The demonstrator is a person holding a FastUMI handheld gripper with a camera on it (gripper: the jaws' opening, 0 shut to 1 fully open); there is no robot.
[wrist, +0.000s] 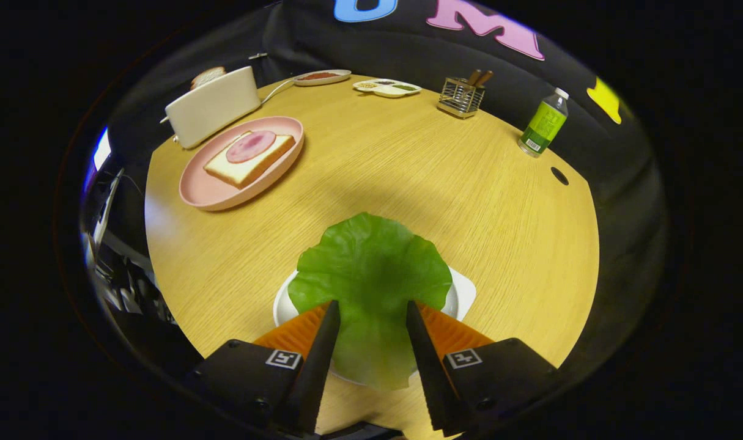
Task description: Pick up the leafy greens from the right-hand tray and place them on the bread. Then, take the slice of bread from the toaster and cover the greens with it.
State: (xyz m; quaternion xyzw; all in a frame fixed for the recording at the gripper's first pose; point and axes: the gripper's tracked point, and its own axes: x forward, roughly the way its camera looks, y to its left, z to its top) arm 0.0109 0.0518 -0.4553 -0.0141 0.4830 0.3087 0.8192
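Note:
A broad green lettuce leaf lies over the white tray just ahead of me. Its lower part runs back between my two fingers. My gripper is shut on the leaf, with both fingers against its sides. Far off to the left a pink plate holds a slice of bread topped with a round slice of ham. Behind the plate stands a cream toaster with a slice of bread sticking up from it.
At the back of the round wooden table are a small plate, a divided dish and a wire holder. A green-labelled bottle stands at the right, near a dark hole.

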